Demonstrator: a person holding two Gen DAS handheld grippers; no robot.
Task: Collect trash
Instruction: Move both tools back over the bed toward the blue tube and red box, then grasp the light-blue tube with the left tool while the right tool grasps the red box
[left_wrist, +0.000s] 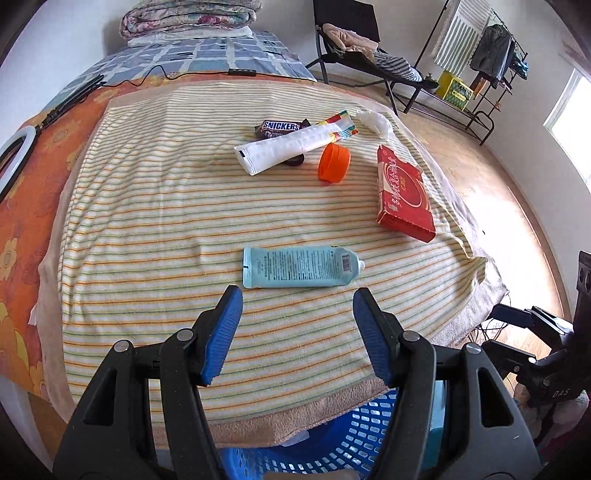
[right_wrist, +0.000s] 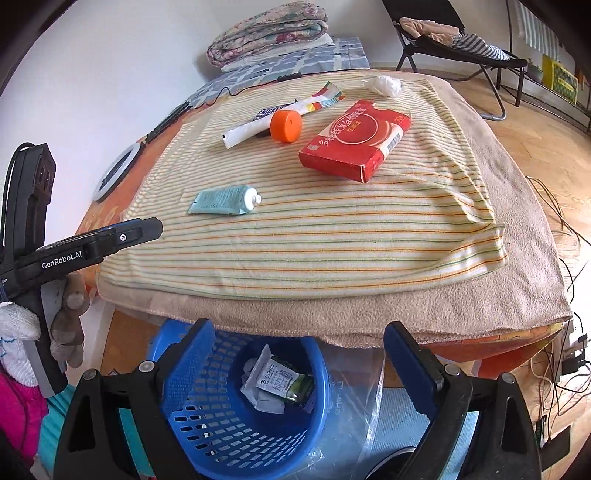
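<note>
The trash lies spread on a striped towel that covers the bed, so each piece can be reached from the near edge. A blue laundry-style basket stands on the floor just under that edge, probably so that things can be dropped straight down; it already holds a crumpled white packet. The left hand-held gripper hangs above the towel with its jaws partly apart and nothing between them, pointing at the light blue tube, which is the nearest piece. The right hand-held gripper is over the basket, its jaws wide and empty. Farther away wait the red carton, the orange cap, a white tube, a Snickers wrapper and a crumpled tissue.
</note>
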